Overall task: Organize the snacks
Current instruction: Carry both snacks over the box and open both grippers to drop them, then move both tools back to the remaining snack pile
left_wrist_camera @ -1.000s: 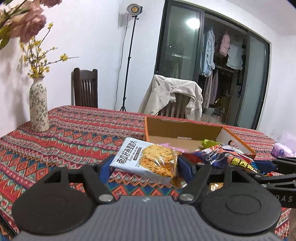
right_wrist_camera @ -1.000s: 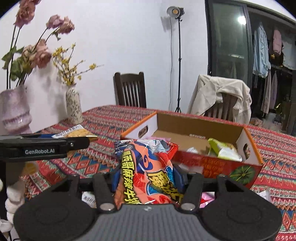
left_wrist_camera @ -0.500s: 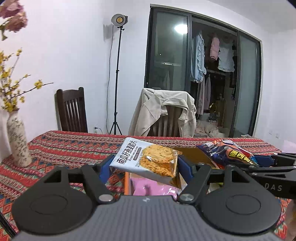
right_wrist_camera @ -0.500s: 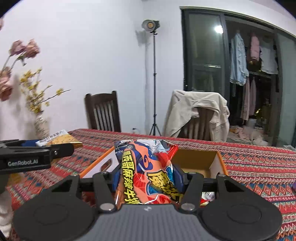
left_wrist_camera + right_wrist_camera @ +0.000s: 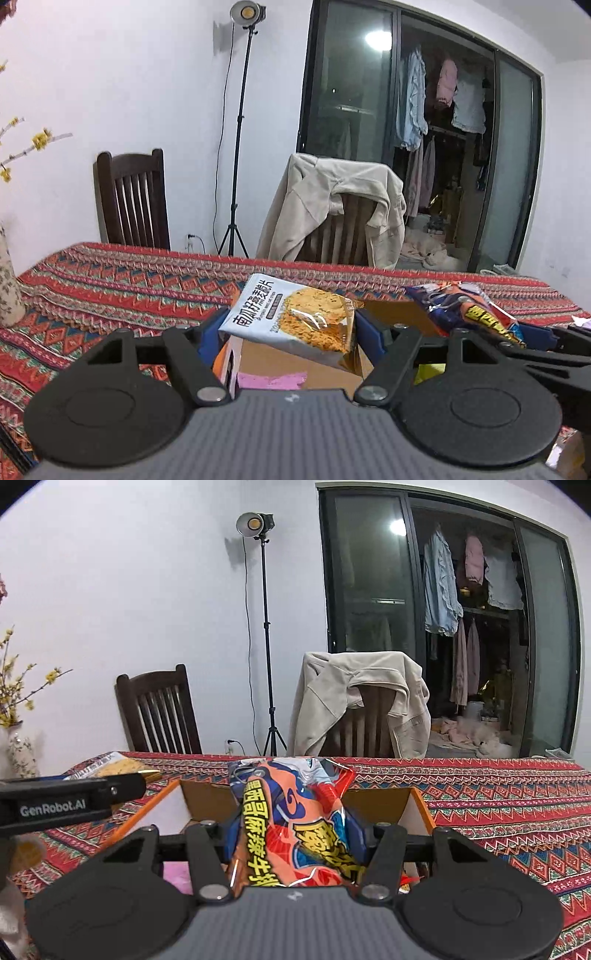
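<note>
My left gripper [image 5: 291,328] is shut on a white snack packet [image 5: 291,317] printed with golden crisps, held above the near left part of the open cardboard box [image 5: 291,369]. My right gripper [image 5: 295,830] is shut on an orange and blue snack bag [image 5: 295,819], held above the same box [image 5: 413,808]. The orange bag also shows at the right of the left wrist view [image 5: 461,310]. A pink packet [image 5: 271,380] lies inside the box. The left gripper and its packet [image 5: 122,770] show at the left of the right wrist view.
The table carries a red patterned cloth [image 5: 110,280]. A patterned vase [image 5: 7,280] stands at the far left. Two chairs [image 5: 159,712] stand behind the table, one draped with a beige jacket [image 5: 362,701]. A light stand [image 5: 266,627] is by the wall.
Both grippers have moved forward and up with their packets, from in front of the box to above it. The box now lies under the fingers.
</note>
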Demonstrator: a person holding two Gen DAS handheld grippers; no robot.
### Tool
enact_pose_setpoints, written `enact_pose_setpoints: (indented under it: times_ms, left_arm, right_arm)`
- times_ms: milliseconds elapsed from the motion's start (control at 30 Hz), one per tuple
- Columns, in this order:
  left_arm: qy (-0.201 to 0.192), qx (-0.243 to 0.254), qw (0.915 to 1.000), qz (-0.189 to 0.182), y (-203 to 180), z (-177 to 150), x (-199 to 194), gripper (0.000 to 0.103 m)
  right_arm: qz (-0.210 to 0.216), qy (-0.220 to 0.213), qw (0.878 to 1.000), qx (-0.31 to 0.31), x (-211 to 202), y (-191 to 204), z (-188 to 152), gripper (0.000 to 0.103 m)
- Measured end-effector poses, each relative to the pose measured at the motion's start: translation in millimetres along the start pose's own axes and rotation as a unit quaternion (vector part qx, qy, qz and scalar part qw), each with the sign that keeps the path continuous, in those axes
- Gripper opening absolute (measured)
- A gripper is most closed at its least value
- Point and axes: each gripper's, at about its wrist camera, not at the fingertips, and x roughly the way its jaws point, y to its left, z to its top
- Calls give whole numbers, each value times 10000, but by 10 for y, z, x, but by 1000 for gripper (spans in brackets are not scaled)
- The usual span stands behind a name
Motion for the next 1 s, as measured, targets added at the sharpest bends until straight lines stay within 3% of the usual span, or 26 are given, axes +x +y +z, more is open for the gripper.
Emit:
enact_pose_setpoints:
  times_ms: [133,333,433,467,500,533,1000]
  left_arm:
    - [183,43,9998,22,26,-117,131,73]
    - [93,169,9998,-59,-8,-205,153,74]
    - [-134,185,9996,-142,-2,-237,81,80]
    - [-192,172,9996,-133,2,-240,53,85]
    - [-246,135,9995,-133,11,-236,32,95]
    - [-328,72,9994,-126,24,-236,3,100]
    - [-500,-108,9987,-50,51,-177,-138,103]
  right_arm:
    - [80,171,9998,104,131,-45,-85,54]
    - [2,222,9998,-6,197,-27,-143,54]
    - [16,256,9997,-10,206,-37,-152,62]
    - [7,261,9997,2,192,-50,-161,75]
    - [-4,255,9997,18,179,-58,-167,95]
    - [-16,221,9997,32,156,-64,-176,103]
    - [-130,43,9999,60,-3,-73,-180,103]
